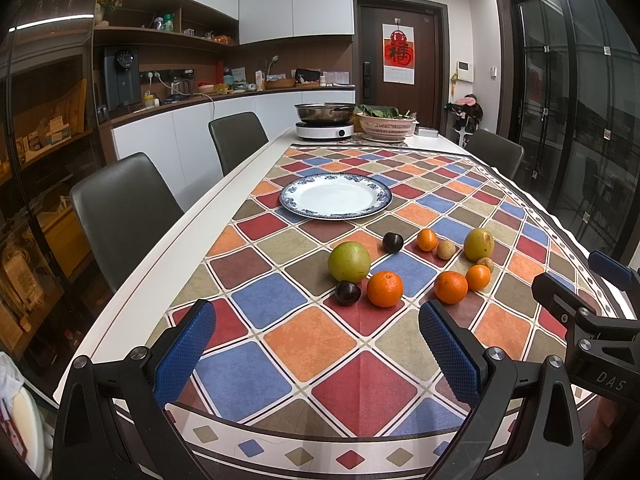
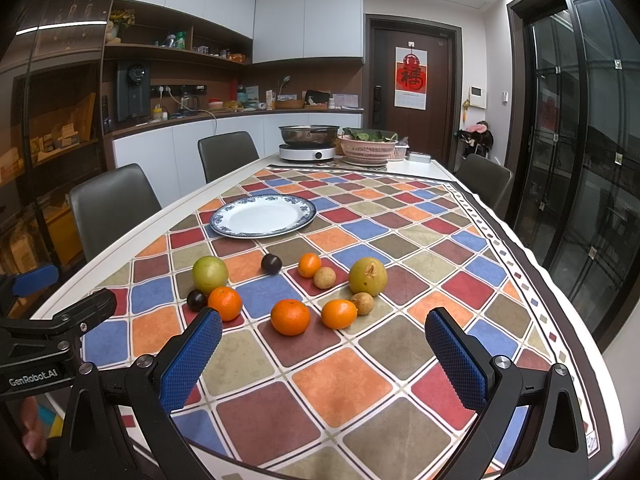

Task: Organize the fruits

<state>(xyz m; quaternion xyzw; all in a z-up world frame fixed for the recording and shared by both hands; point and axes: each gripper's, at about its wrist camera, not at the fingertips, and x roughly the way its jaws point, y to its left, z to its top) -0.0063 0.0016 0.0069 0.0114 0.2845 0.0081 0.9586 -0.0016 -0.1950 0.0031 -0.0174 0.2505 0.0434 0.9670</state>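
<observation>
Several fruits lie loose on the chequered tablecloth: two green round fruits (image 1: pixel 349 261) (image 2: pixel 367 275), several oranges (image 1: pixel 385 289) (image 2: pixel 290 317), two dark plums (image 1: pixel 347 293) (image 2: pixel 271 264) and small tan longans (image 1: pixel 445 249) (image 2: pixel 324 277). An empty white plate with a blue rim (image 1: pixel 335 197) (image 2: pixel 263 216) sits beyond them. My left gripper (image 1: pixel 316 344) is open and empty, just short of the fruits. My right gripper (image 2: pixel 323 354) is open and empty, near the oranges.
A steel pot on an induction cooker (image 1: pixel 325 120) and a pink basket of greens (image 1: pixel 386 123) stand at the table's far end. Grey chairs (image 1: pixel 124 208) line the left side, one (image 1: pixel 494 152) at the far right. Glass doors are on the right.
</observation>
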